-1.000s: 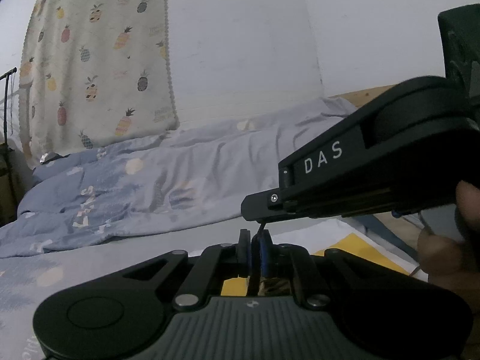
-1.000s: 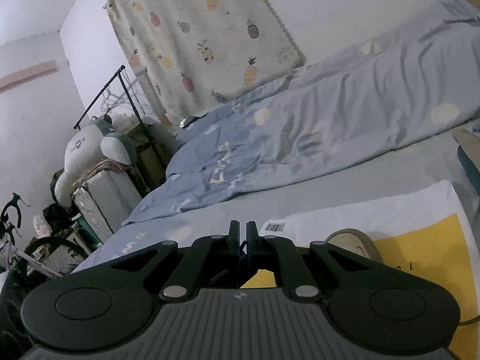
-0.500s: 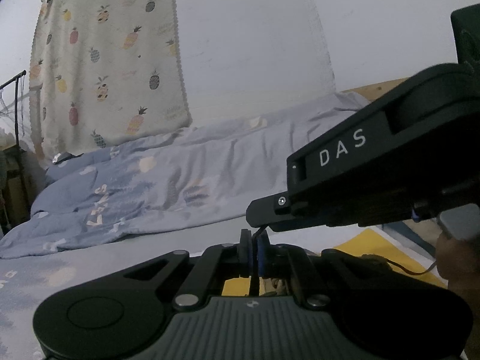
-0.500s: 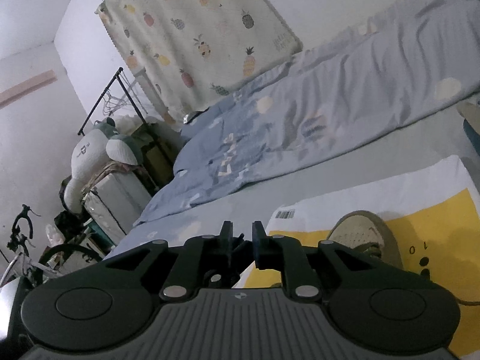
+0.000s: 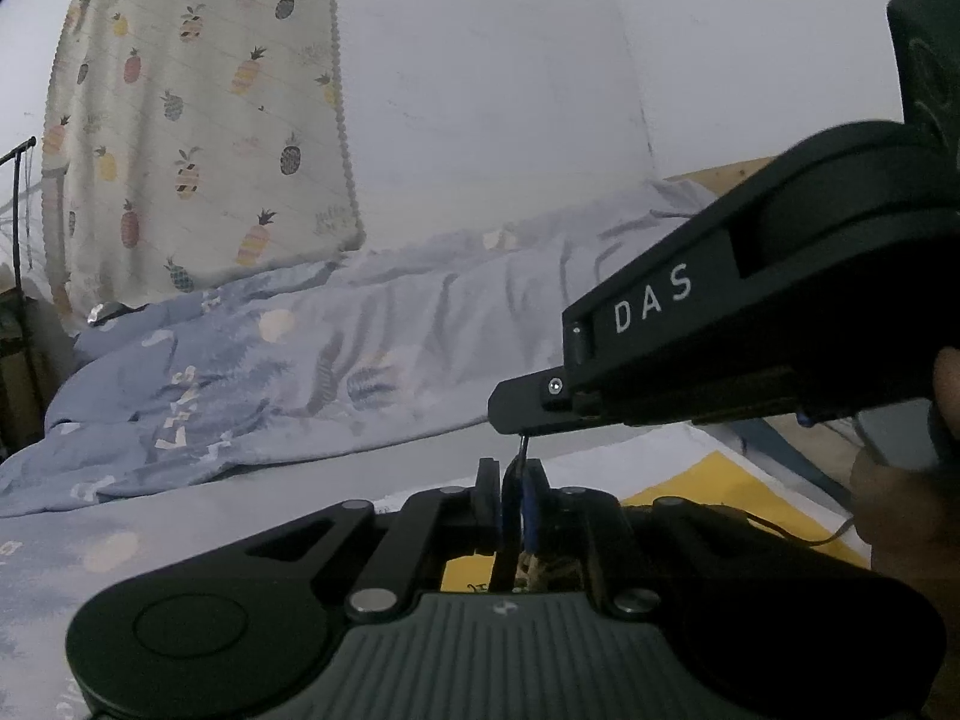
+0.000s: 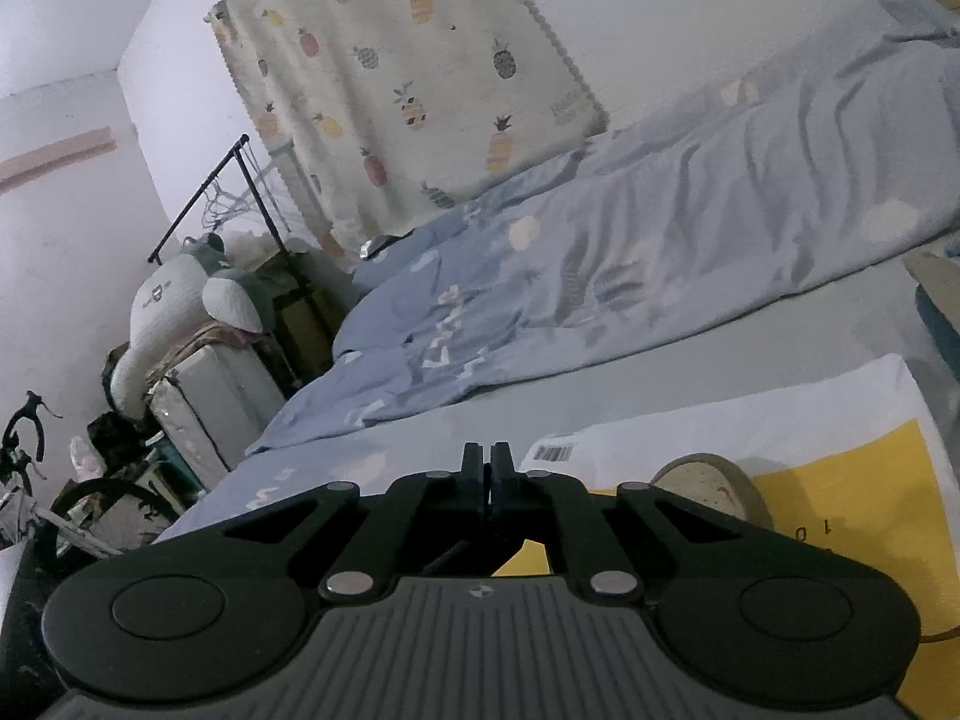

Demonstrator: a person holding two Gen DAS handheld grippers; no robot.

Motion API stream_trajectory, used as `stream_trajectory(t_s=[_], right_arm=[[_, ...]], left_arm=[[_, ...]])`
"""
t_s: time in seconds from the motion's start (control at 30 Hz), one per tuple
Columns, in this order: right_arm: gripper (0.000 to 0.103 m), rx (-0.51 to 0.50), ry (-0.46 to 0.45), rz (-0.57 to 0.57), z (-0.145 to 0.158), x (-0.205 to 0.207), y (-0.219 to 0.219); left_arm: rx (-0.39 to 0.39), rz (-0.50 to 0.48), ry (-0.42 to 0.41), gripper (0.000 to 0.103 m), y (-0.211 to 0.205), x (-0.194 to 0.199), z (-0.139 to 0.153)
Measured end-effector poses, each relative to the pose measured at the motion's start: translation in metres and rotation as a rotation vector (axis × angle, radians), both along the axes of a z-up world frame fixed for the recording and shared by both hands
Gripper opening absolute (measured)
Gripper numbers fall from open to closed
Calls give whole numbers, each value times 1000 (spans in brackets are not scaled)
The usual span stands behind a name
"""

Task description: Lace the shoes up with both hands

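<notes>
In the left wrist view my left gripper [image 5: 512, 480] stands low over the shoe [image 5: 543, 570], only a tan laced patch of it showing. A dark shoelace [image 5: 510, 516] rises through the narrow gap between its fingers; the jaws are opening and no longer pinch it. The lace tip [image 5: 523, 443] runs up into my right gripper [image 5: 510, 417], which reaches in from the right and is shut on it. A hand [image 5: 900, 516] holds that tool. The right wrist view has the right gripper [image 6: 486, 474] shut and the shoe's pale toe [image 6: 708, 483] on a yellow and white bag [image 6: 852, 480].
The bag lies on a bed with a rumpled blue quilt [image 6: 630, 252] behind it. A pineapple-print curtain [image 6: 408, 78] hangs on the far wall. Left of the bed stand a clothes rack [image 6: 240, 180], a plush toy [image 6: 174, 312], boxes and a bicycle [image 6: 36, 480].
The right gripper's jaws stood apart half a second ago and are together again now, on the lace tip. The left gripper's fingers sit slightly wider. Both hands stayed in place.
</notes>
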State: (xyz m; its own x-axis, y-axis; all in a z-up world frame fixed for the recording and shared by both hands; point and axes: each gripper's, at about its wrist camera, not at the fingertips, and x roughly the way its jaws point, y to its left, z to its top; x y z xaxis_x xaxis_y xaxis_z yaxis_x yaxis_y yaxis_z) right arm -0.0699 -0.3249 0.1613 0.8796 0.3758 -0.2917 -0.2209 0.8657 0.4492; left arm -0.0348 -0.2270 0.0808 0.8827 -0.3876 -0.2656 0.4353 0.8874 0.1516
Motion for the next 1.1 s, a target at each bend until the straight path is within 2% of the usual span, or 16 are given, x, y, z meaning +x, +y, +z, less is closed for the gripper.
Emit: stream_trajectory(t_s=[0.23,0.57,0.8,0.93,0.97,1.03,1.1], right_arm=[[2,-39,-8,-28,0,1,0],[2,-43,-4,-30,-1,3,-4],[2,21,9,-27,-2,6,-13],[2,25,-4,-22,-2,6,-14],[2,23,-4,-23,-2,6,-14],[2,19,-3,-30,-3,6,-16],[2,18,-1,-37,-3,6,-17]], left_arm=[[-6,-25,10,11,0,-2,-1],[-21,-70,3,14,1,-5,-2],[-22,-65,-5,15,1,-6,-2],[-21,-103,9,15,0,-7,-2],[-21,-120,13,16,-1,-7,-3],[-18,-135,11,24,-2,-9,-3],[-16,-149,9,24,-3,-11,-4]])
